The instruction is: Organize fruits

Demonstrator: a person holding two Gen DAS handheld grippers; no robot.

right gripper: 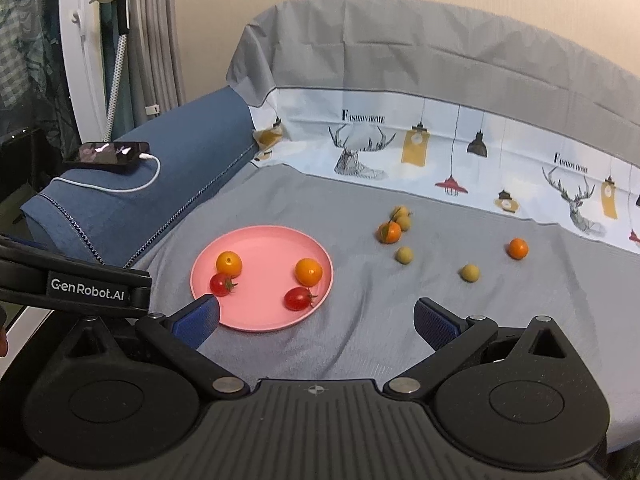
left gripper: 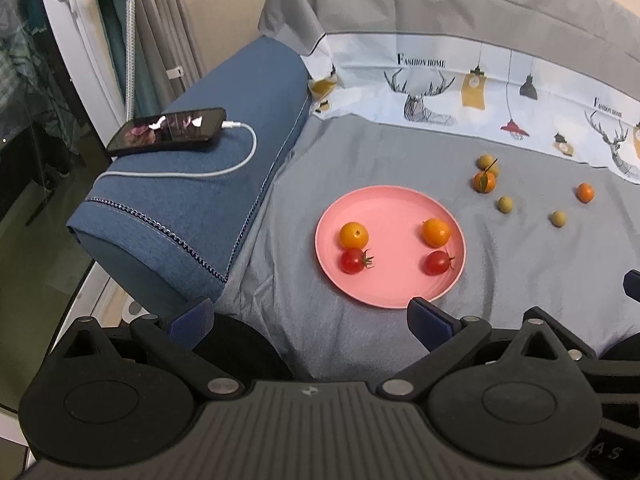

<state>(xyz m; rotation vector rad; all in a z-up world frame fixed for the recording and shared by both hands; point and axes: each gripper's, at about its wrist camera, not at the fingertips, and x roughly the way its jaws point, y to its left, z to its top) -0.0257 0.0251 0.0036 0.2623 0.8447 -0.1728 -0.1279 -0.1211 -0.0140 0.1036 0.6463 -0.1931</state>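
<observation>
**A:** Where did things stand on the grey sheet (right gripper: pixel 320 208)?

**B:** The pink plate (right gripper: pixel 256 322) lay at about ten o'clock from the right gripper (right gripper: pixel 316 316). It held two orange fruits and two cherry tomatoes. One tomato (right gripper: pixel 221 284) sat at the plate's eight o'clock, the other (right gripper: pixel 298 298) near five o'clock. Five or six more pieces were loose on the cloth, well apart from the plate: a leafy tangerine (right gripper: pixel 389 232) touching some greenish fruit behind it at one o'clock, two green fruits (right gripper: pixel 404 255) (right gripper: pixel 469 273) nearer, and a lone tangerine (right gripper: pixel 518 248) at two o'clock.

**A:** And the grippers?

**B:** Both had their jaws spread wide with nothing between them. The left gripper (left gripper: pixel 310 316) hovered low with the plate at its twelve o'clock.

**A:** What worried you?

**B:** The fruits were small and round and sat on soft, creased fabric. I judged a finger landing off-centre could send one rolling instead of catching it. The clustered pair was worse: closing on the tangerine might have nudged its neighbour away. Squeezing a tomato hard could have split it.

**A:** Anything about the plate?

**B:** It rested on yielding bedding, so a drop near the rim could have tipped it and spilled what it held. The two grippers were also close together, and the right one's left finger (right gripper: pixel 198 320) overlapped the plate edge in that view.
</observation>
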